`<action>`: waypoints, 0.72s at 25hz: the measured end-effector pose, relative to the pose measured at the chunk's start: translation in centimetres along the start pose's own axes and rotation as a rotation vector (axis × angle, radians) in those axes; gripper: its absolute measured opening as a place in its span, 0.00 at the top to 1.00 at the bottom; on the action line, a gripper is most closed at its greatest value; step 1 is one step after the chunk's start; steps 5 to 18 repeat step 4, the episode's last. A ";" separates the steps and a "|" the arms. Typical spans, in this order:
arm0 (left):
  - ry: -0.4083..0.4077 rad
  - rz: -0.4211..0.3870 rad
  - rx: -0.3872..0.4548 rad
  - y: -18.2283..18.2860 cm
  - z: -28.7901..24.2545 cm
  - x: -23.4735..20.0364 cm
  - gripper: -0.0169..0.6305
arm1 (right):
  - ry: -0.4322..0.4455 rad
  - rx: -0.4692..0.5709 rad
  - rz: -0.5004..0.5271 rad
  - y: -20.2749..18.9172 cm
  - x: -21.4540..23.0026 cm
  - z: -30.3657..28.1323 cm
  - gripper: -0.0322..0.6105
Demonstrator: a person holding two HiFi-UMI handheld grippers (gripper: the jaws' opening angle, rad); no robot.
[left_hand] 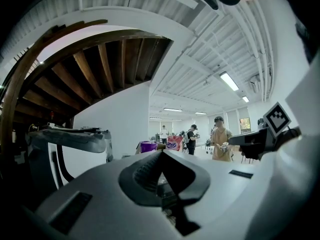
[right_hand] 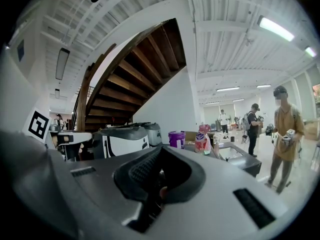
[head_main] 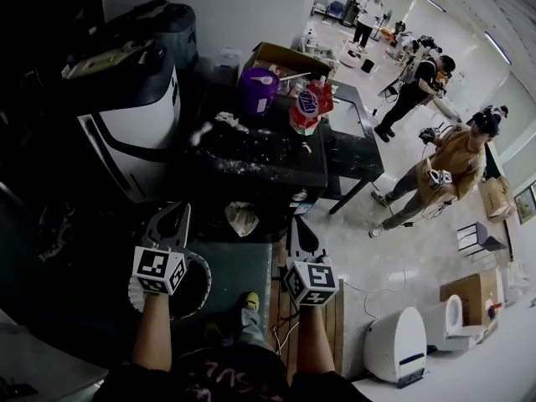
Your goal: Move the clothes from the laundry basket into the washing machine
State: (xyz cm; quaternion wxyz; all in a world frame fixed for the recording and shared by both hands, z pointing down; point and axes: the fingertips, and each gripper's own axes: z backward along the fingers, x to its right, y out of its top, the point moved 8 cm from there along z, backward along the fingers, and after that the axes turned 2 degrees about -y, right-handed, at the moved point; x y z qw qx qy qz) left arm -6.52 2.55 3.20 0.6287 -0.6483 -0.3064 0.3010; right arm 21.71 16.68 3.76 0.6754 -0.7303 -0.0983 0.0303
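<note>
Bucket point(head_main: 258, 89) purple; bag point(head_main: 311, 105) red-white; marker cube point(head_main: 159, 270) black-white squares; person's top point(head_main: 456, 162) tan; table point(head_main: 356, 153) black.

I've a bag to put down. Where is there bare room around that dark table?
The pale floor right of the dark table, toward the person in tan, is bare. The tabletop is crowded around the purple tub, red bag and cardboard box.

Both forearms point(head_main: 152, 333) reach toward 12 o'clock; left claw point(head_main: 177, 216) and right claw point(head_main: 297, 229) point level, jaws pressed together, empty.
</note>
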 end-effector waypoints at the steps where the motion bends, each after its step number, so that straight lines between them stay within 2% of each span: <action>1: 0.001 -0.002 0.001 0.1 0.0 -0.1 0.96 | 0.000 0.001 0.001 0.0 0.1 0.0 0.95; 18: 0.005 -0.007 0.006 0.4 0.2 -0.4 0.96 | -0.007 0.001 -0.001 0.4 0.3 -0.1 0.95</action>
